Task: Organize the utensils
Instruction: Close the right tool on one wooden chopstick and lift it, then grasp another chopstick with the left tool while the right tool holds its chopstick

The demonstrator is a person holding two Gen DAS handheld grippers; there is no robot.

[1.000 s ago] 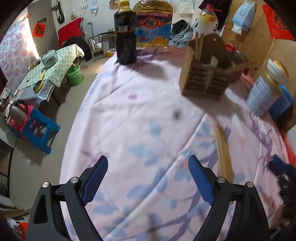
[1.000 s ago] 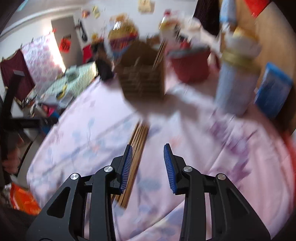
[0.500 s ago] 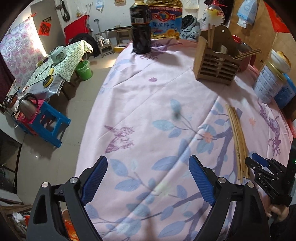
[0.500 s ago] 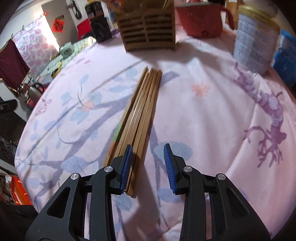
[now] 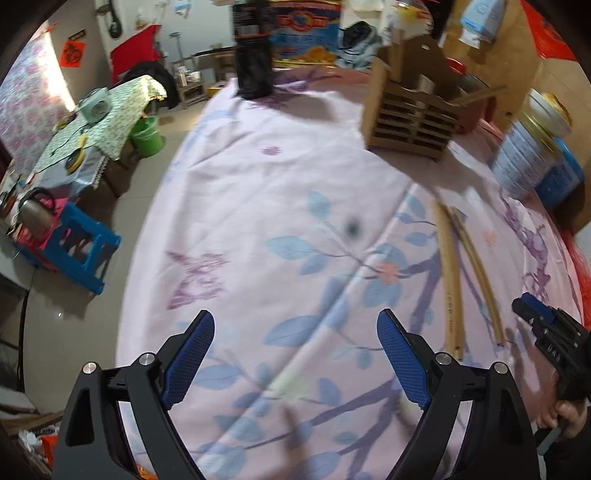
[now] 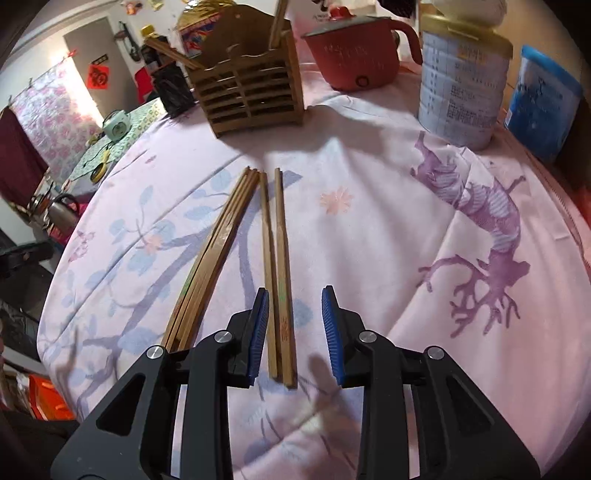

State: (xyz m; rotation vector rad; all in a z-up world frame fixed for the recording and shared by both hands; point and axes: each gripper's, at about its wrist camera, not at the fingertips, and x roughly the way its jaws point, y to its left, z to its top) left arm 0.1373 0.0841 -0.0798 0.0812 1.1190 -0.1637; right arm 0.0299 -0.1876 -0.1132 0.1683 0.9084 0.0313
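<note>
Round table (image 6: 369, 192) under pink floral cloth (image 5: 258, 206), lying creased. Resting on it: wooden slatted utensil holder (image 6: 251, 96) toward far side, a few sticks standing in it; red pot (image 6: 351, 55) just beside, to its right; pale blue tin (image 6: 461, 92) and blue container (image 6: 543, 107) along right edge; dark bottle (image 5: 253, 55) and big oil jug (image 5: 303, 29) at far rim. Lying mid-cloth: bundle of chopsticks (image 6: 210, 254), two loose chopsticks (image 6: 277, 266) just beside, slightly apart.

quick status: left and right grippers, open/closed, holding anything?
Left gripper: open wide, empty, above the tablecloth.
Right gripper: open, jaws just been closing, two chopsticks between them, not yet pinched.
</note>
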